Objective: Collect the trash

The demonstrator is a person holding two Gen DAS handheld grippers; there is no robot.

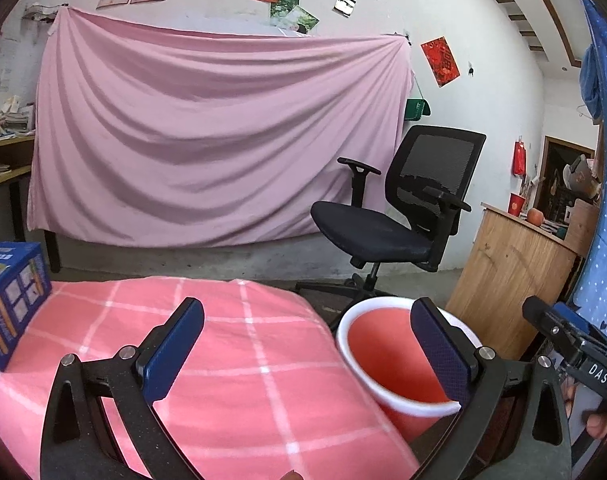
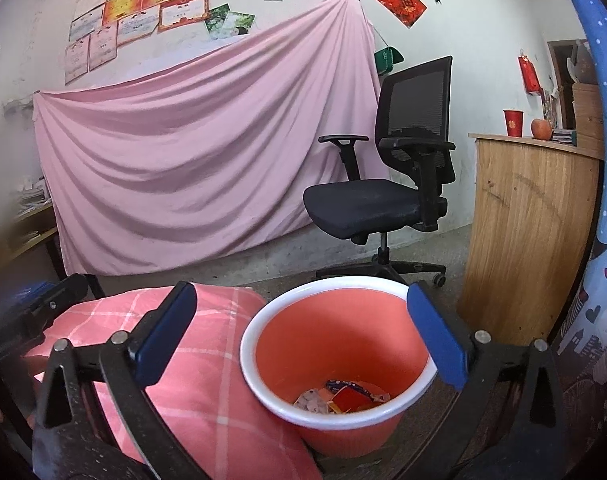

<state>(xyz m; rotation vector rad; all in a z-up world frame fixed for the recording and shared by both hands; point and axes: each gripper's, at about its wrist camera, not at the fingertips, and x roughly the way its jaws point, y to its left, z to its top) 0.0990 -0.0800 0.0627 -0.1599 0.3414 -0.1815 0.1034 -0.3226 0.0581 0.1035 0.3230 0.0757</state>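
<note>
**Both claws empty above the bin: look for the next piece**

The right gripper [image 2: 303, 332] is released, nothing between its pads, and hangs over the near rim of the red bin [image 2: 259, 344]. The left gripper [image 1: 307, 352] is released too, over the right edge of the pink checked cover [image 1: 231, 360]. Wrappers [image 2: 343, 394] lie on the bin's bottom. I see no loose trash on the cover; I would scan toward the blue box [image 1: 11, 304] at its left edge before reaching.
</note>
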